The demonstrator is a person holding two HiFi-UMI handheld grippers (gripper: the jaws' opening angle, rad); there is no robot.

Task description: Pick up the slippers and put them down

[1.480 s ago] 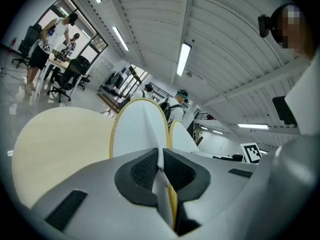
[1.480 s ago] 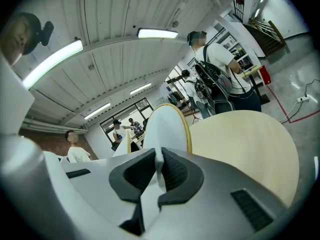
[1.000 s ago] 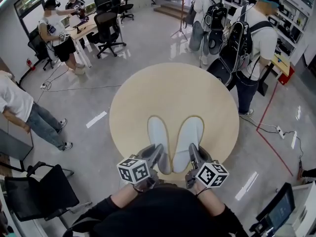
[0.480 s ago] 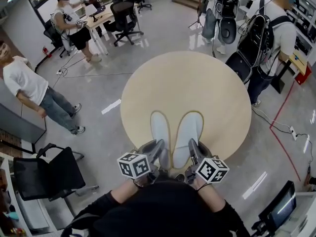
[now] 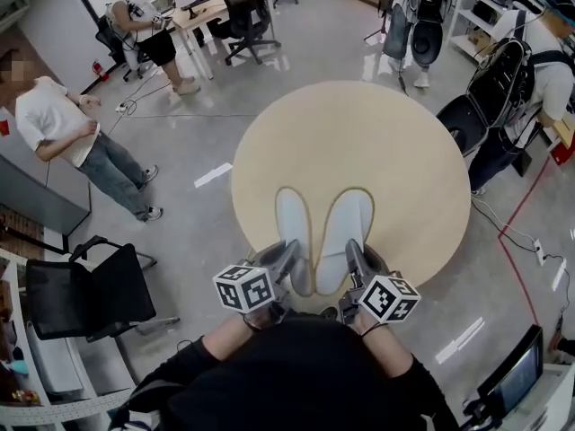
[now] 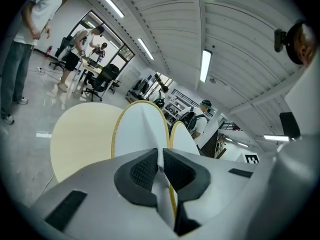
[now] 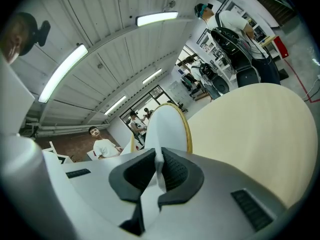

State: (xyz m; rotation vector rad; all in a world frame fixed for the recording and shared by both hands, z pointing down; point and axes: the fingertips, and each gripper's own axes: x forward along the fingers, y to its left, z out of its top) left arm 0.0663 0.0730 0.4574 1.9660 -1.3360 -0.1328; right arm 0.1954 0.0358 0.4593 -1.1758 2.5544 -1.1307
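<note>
The left gripper [image 6: 161, 160] and right gripper [image 7: 159, 167] each pinch one of the slippers [image 5: 294, 230] by its thin heel at the tabletop's [image 5: 386, 142] near edge. Let go there, either could tip off.

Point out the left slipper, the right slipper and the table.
left slipper [image 5: 292, 227], head view, its white middle.
right slipper [image 5: 347, 230], head view, its white middle.
table [image 5: 359, 142], head view, bare top.

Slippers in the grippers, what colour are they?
The slippers are white with a thin yellowish rim, which shows best in the head view.
</note>
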